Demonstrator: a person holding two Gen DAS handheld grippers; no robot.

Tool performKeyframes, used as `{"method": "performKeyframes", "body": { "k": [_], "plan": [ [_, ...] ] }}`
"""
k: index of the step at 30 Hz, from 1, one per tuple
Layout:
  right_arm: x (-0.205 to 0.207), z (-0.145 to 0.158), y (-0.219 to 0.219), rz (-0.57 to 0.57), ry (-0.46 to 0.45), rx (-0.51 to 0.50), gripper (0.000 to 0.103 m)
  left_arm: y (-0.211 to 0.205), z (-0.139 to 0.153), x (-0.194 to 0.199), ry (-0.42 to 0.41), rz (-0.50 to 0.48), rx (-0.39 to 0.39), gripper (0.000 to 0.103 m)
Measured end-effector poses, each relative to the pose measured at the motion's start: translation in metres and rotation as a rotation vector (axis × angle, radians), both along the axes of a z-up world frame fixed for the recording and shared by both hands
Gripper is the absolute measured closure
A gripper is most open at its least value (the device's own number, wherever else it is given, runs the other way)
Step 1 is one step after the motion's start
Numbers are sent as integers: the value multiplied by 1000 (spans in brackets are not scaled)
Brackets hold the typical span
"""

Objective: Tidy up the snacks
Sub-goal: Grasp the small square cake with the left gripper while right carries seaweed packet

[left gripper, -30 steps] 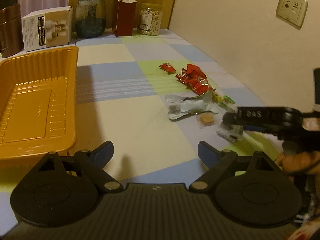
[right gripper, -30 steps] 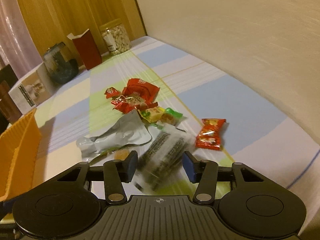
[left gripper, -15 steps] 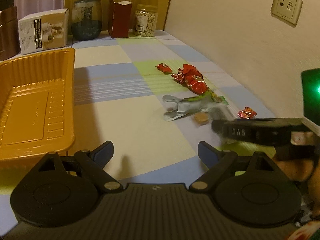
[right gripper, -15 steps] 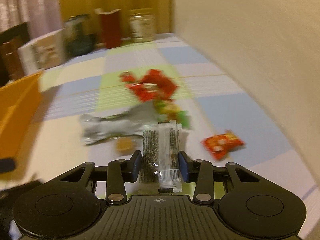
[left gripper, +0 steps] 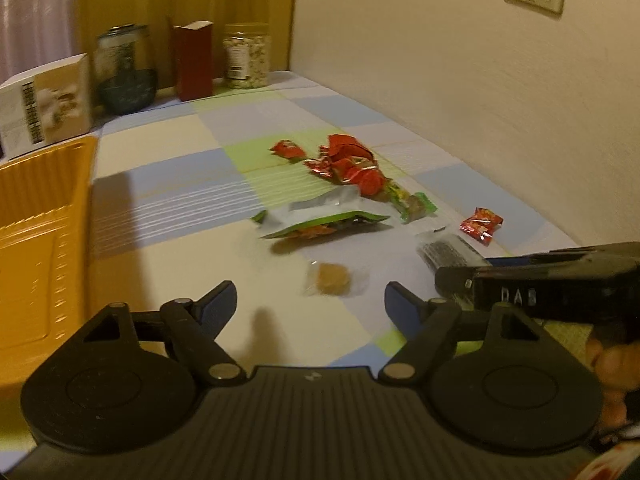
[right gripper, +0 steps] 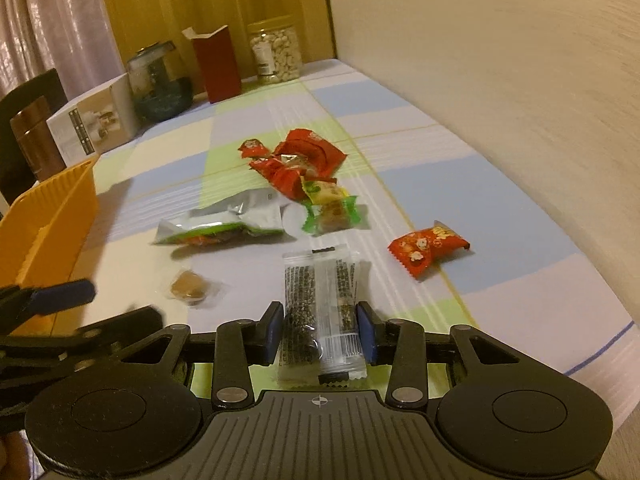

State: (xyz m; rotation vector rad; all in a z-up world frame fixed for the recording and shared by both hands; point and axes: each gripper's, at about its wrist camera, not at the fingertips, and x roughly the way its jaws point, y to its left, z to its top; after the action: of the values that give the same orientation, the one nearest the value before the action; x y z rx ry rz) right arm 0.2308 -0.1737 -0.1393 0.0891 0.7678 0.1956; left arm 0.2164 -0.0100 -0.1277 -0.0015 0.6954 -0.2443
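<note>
My right gripper [right gripper: 320, 330] is shut on a clear packet of dark sesame bars [right gripper: 320, 304], held just above the table; the packet also shows in the left wrist view [left gripper: 448, 252]. My left gripper [left gripper: 308, 300] is open and empty, low over the table, with a small round brown candy [left gripper: 330, 278] just ahead of it. A silver-green pouch [right gripper: 224, 226], a pile of red wrappers [right gripper: 300, 160], a green-wrapped sweet [right gripper: 334, 216] and a red packet [right gripper: 428, 248] lie on the cloth. The orange tray [left gripper: 36, 240] is at the left.
A white box [left gripper: 44, 100], a dark glass jar [left gripper: 126, 70], a red carton [left gripper: 194, 64] and a jar of nuts [left gripper: 246, 56] stand along the table's far edge. A wall [right gripper: 500, 60] runs along the right side. A brown canister [right gripper: 36, 136] stands far left.
My right gripper closed on the sesame bar packet and lifted it slightly. My left gripper moved forward and right, toward the brown candy.
</note>
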Motion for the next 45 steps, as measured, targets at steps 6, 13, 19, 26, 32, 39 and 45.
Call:
{"method": "performKeyframes", "body": {
  "k": [6, 13, 19, 26, 32, 39, 45],
  "plan": [
    [-2, -1, -2, -3, -9, 0, 63, -17, -11, 20, 17, -48, 33, 45],
    [-2, -2, -2, -5, -11, 2, 63, -23, -21, 26, 9, -84, 84, 61],
    [-2, -1, -2, -8, -11, -2, 64, -23, -18, 26, 4, -83, 80, 71],
    [-1, -1, -2, -13, -11, 2, 64, -13, -17, 18, 4, -49, 70, 72],
    [0, 0, -3, -23, -9, 21, 63, -8, -14, 17, 0, -28, 56, 72],
    [-5, 11, 2, -14, -44, 36, 64, 6, 5, 7, -6, 16, 29, 72],
    [-17, 28, 13, 16, -93, 59, 63, 27, 31, -10, -23, 68, 20, 72]
  ]
}}
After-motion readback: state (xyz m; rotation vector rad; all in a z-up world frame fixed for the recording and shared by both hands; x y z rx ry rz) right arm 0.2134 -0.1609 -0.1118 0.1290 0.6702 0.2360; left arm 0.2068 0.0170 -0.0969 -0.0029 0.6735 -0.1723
